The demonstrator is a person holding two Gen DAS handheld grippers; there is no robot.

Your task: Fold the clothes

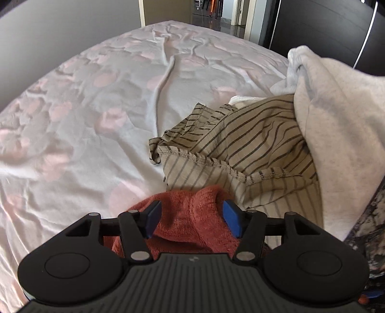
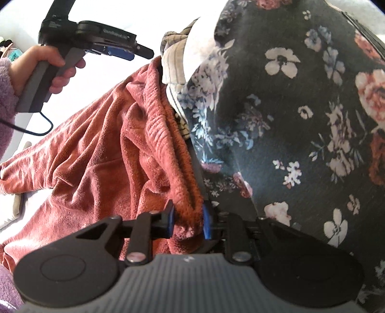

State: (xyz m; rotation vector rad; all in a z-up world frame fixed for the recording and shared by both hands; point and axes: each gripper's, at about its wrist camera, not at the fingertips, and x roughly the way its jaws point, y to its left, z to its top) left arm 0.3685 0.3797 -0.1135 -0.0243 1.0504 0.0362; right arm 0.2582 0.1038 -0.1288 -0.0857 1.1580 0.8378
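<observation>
A rust-red fleece garment point(image 2: 101, 149) lies crumpled at the near edge of a clothes pile on the bed. My right gripper point(image 2: 189, 221) is shut on its ribbed hem, which bunches between the blue pads. My left gripper point(image 1: 192, 220) is open, its fingers wide apart over the far end of the red fleece point(image 1: 192, 216). In the right wrist view a hand holds the left gripper point(image 2: 134, 51) just above the fleece. A beige striped garment point(image 1: 252, 142) lies just beyond the fleece.
A cream sweatshirt point(image 1: 336, 120) and a dark floral garment point(image 2: 288, 120) are heaped on the right of the pile. The bed sheet point(image 1: 96, 108), pale with pink blotches, stretches out to the left and far side. A doorway point(image 1: 211, 12) and dark wardrobe point(image 1: 312, 29) stand behind.
</observation>
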